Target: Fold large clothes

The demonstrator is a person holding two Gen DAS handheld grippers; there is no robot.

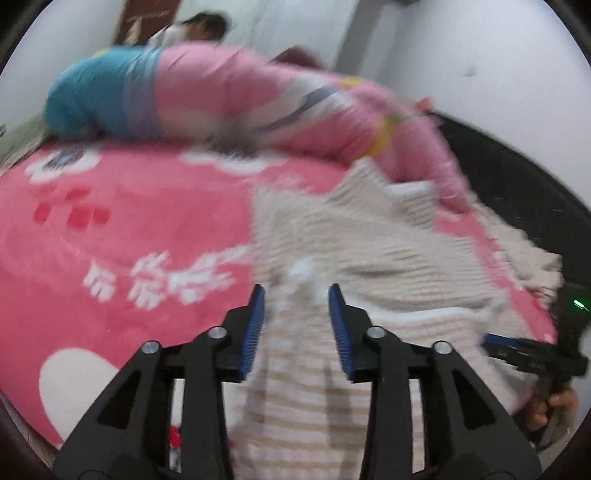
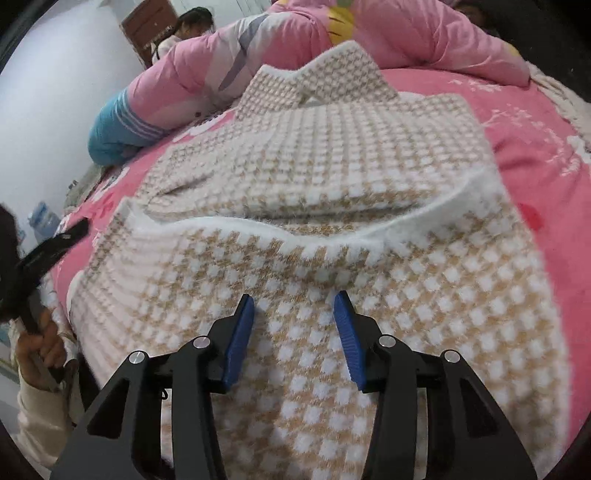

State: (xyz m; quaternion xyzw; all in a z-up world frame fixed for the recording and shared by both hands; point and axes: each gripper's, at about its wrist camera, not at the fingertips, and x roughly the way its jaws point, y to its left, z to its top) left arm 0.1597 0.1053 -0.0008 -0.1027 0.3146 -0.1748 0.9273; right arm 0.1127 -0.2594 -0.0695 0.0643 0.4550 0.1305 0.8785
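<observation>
A beige-and-white checked knitted garment [image 2: 332,155] lies spread on the pink bed blanket [image 2: 535,147]. Its white hem [image 2: 295,229] runs across the middle, and the collar points toward the far quilt. My right gripper [image 2: 294,295] hovers open over the near part of the knit, with nothing between its blue pads. In the blurred left wrist view the garment [image 1: 369,236] fills the right half. My left gripper [image 1: 297,288] stands open over its near left edge, the pads clear of the cloth. Each view shows the other gripper: the right gripper [image 1: 517,350], the left gripper [image 2: 55,243].
A rolled pink quilt [image 2: 388,40] with a blue end [image 2: 110,133] lies along the far side of the bed. A person [image 2: 184,26] sits behind it. A dark bed frame [image 1: 517,177] borders the right. A water bottle [image 2: 44,218] stands on the floor at left.
</observation>
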